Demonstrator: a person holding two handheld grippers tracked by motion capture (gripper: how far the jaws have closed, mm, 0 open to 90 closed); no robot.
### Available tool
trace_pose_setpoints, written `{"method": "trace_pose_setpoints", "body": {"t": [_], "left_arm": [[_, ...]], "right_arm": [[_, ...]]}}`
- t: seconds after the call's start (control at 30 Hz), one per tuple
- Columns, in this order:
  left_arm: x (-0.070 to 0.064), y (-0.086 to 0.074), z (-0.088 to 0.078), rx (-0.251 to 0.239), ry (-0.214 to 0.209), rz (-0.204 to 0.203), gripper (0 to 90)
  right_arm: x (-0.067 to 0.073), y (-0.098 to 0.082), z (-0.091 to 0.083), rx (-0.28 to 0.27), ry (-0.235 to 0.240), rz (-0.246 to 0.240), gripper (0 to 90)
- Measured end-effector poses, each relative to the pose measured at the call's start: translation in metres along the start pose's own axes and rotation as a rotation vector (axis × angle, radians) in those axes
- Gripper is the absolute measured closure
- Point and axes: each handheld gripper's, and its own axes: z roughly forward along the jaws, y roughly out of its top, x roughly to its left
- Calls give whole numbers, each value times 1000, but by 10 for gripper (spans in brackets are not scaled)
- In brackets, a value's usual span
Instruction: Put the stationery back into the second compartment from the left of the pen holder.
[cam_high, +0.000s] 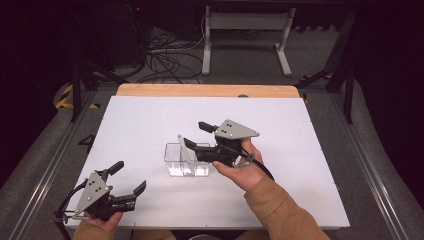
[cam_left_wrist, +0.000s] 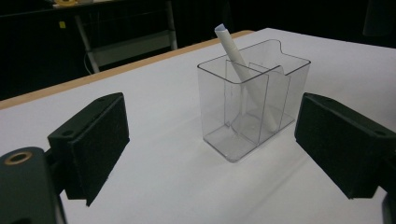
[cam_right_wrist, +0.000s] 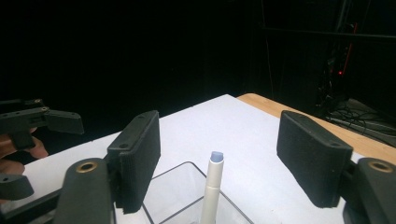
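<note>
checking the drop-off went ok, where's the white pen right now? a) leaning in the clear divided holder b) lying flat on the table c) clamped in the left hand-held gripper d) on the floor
a: the white pen stands tilted inside the clear holder, and the right hand-held gripper has its pads apart on either side of the pen's tip without touching it.

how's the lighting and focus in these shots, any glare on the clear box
High view: white table evenly lit, dark surround, clear organizer with faint glints. Left gripper view: organizer sharp, near fingers soft. Right gripper view: black background, white pen clear, no strong glare.
</note>
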Motion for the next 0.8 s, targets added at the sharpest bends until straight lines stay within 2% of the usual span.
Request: {"method": "trace_pose_setpoints", "body": {"t": [0.23, 0.4, 0.53, 0.63, 0.67, 0.8], "left_arm": [[0, 0, 0, 2, -1, 3, 109], [0, 0, 1, -1, 1, -8, 108], [1, 1, 1, 1, 0, 3, 108], [1, 1, 1, 1, 1, 3, 108], [1, 1, 1, -1, 1, 3, 108], [0, 1, 2, -2, -2, -4, 108]], "right_arm": [[-3, 3, -7, -16, -1, -13, 275], [-7, 7, -18, -31, -5, -45, 246], [-12, 8, -30, -28, -8, -70, 226], [-18, 6, -41, -25, -32, -97, 222], [-22, 4, -48, -25, -45, -91, 203], [-28, -1, -59, -36, -55, -74, 187]]}}
